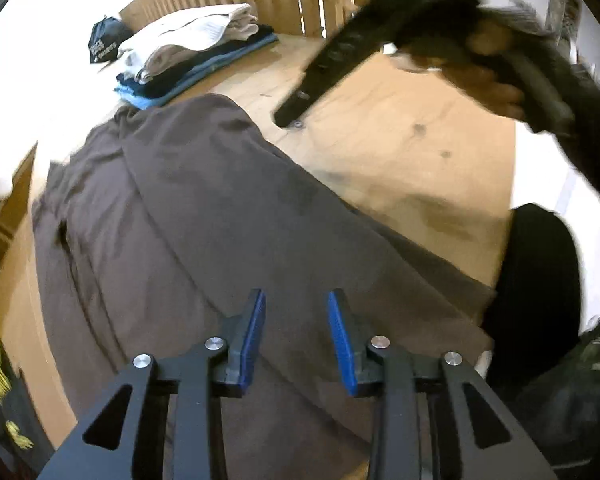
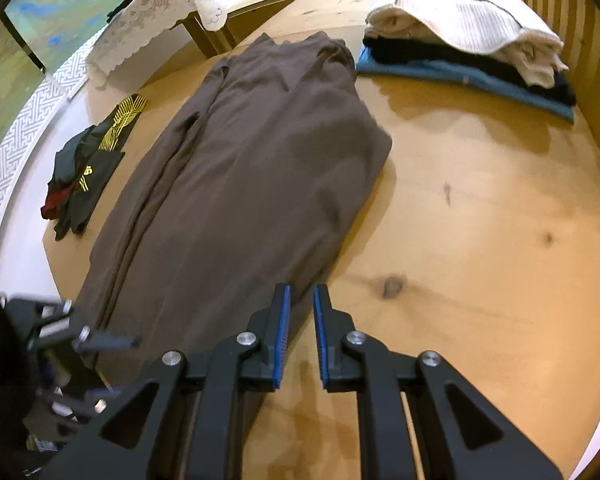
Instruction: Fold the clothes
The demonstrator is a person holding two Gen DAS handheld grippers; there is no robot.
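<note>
Brown garment lies lengthwise on the table, sides folded in to a long strip; a folded stack sits beyond. My left gripper hangs released over its near end, my right gripper parted, empty, at its right edge. If it's halved next, I'd pinch both near corners squarely and keep the edges aligned.

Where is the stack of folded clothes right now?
In the right wrist view, the folded stack sits at the far right of the wooden table, against the slatted wooden wall, just beyond the brown garment.
</note>
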